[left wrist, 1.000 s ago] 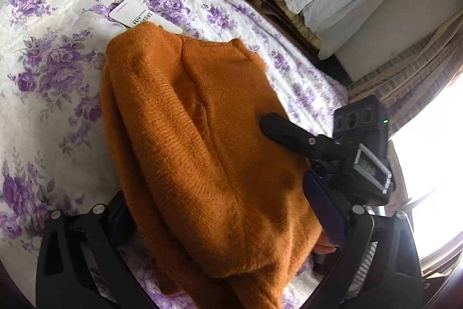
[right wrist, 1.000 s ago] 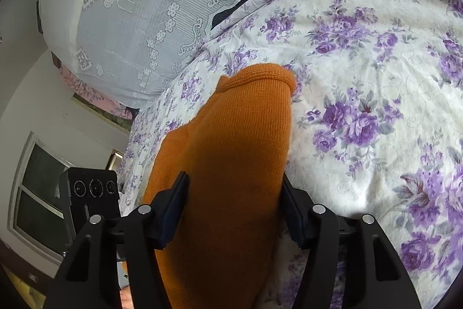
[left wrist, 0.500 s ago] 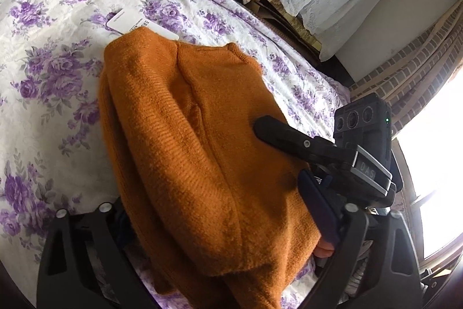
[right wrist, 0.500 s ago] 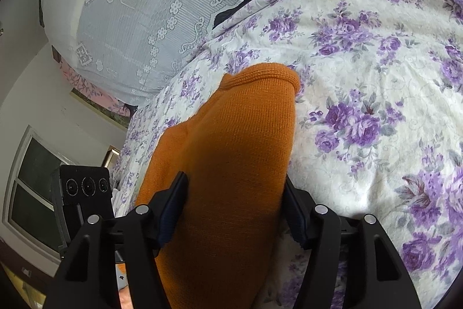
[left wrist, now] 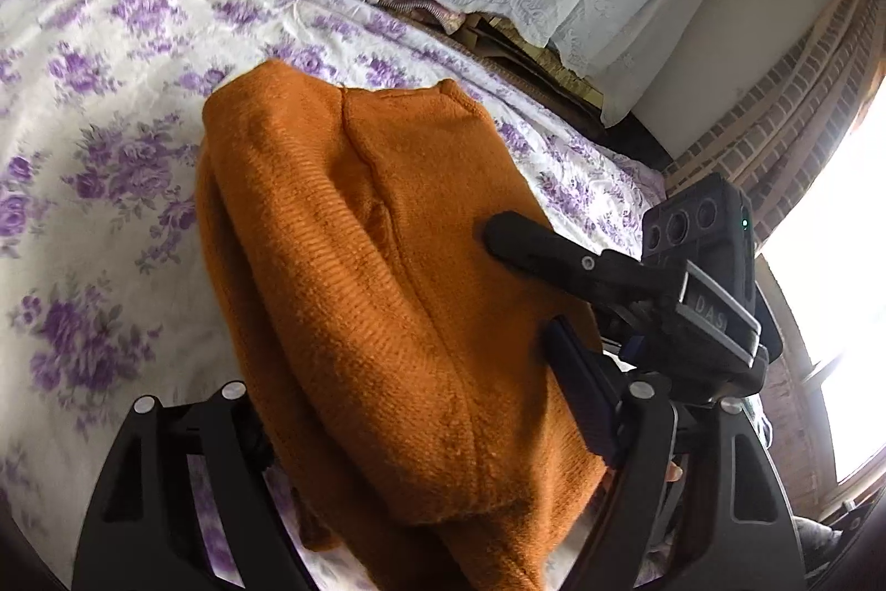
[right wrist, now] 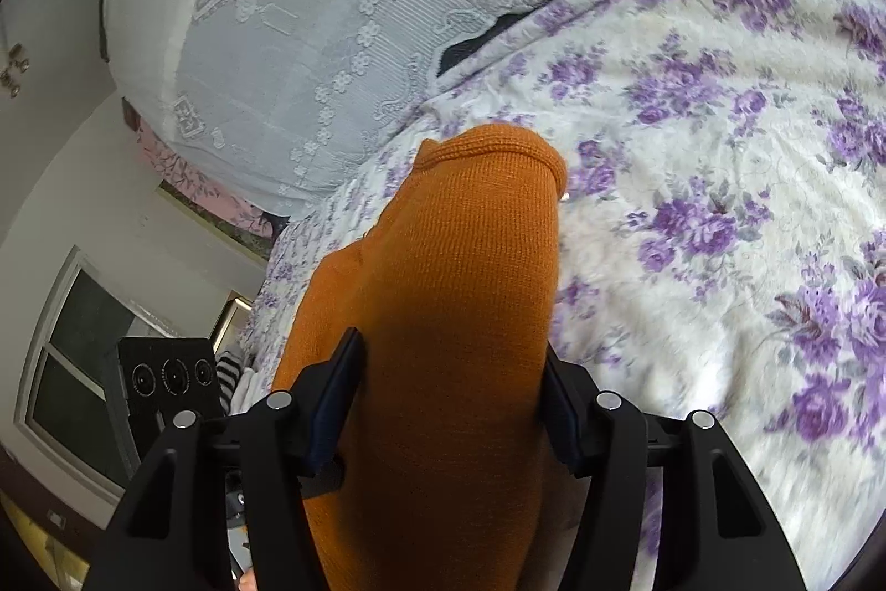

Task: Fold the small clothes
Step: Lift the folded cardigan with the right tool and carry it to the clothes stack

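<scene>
Free room lies on the open bedspread; the middle and the far edge are blocked.

The orange sweater (left wrist: 387, 292) fills the middle of the bed and the space between both pairs of fingers. In the left wrist view, the floral bedspread (left wrist: 94, 181) is bare to the left of it and gives free passage. To the right, the right gripper (left wrist: 531, 247) rests on the sweater and blocks that side. At the far edge, the white lace cloth (right wrist: 310, 9) hangs down and closes the way.
</scene>
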